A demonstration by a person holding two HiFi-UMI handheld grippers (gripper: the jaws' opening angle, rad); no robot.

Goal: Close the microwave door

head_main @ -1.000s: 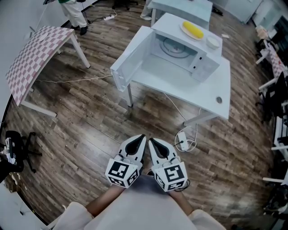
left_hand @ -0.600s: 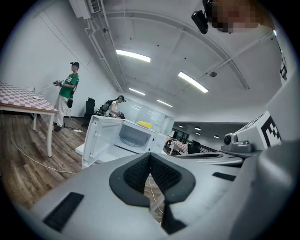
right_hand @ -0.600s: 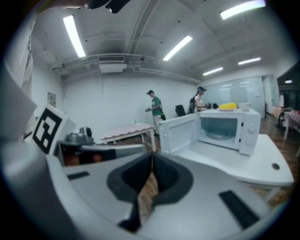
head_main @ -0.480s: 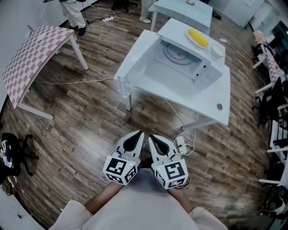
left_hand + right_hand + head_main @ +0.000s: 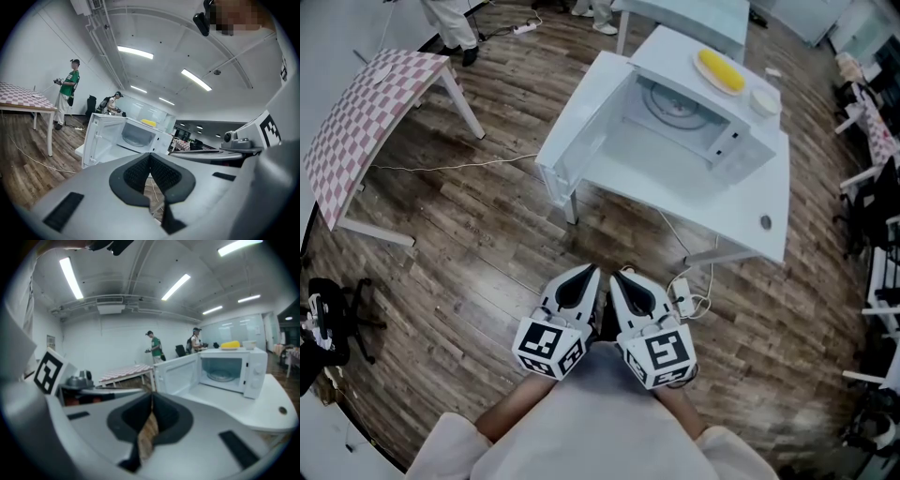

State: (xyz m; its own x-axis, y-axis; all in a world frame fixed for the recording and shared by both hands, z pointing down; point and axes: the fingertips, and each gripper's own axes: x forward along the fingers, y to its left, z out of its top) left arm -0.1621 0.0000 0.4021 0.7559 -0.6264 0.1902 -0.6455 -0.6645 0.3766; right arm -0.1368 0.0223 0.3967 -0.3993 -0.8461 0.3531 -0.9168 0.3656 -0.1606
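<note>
The microwave (image 5: 698, 117) is seen on the white surface (image 5: 741, 211) at the far right of the head view, with its cavity and glass turntable (image 5: 675, 101) exposed. The microwave door (image 5: 577, 131) is swung fully open to the left and hangs past the surface's left edge. A yellow item (image 5: 719, 70) and a small white bowl (image 5: 763, 100) are set on top of the microwave, the bowl to the right. The left tongs (image 5: 589, 274) and right tongs (image 5: 619, 277) are held side by side close to the person's body, over the wooden floor (image 5: 469, 253), well apart from the door and near of the surface. In the left gripper view the left tongs' jaws are pressed together at the tips, with nothing caught between them. The same is seen in the right gripper view: the jaws are together and nothing is held. A power strip (image 5: 680, 295) is lying on the floor just right of the right tongs. A second surface with a checkered top (image 5: 356, 122) is placed at far left, and a thin cable (image 5: 441, 167) is run across the floor between it and the door. A person in a green top (image 5: 70, 89) is seen standing in the far background.
</note>
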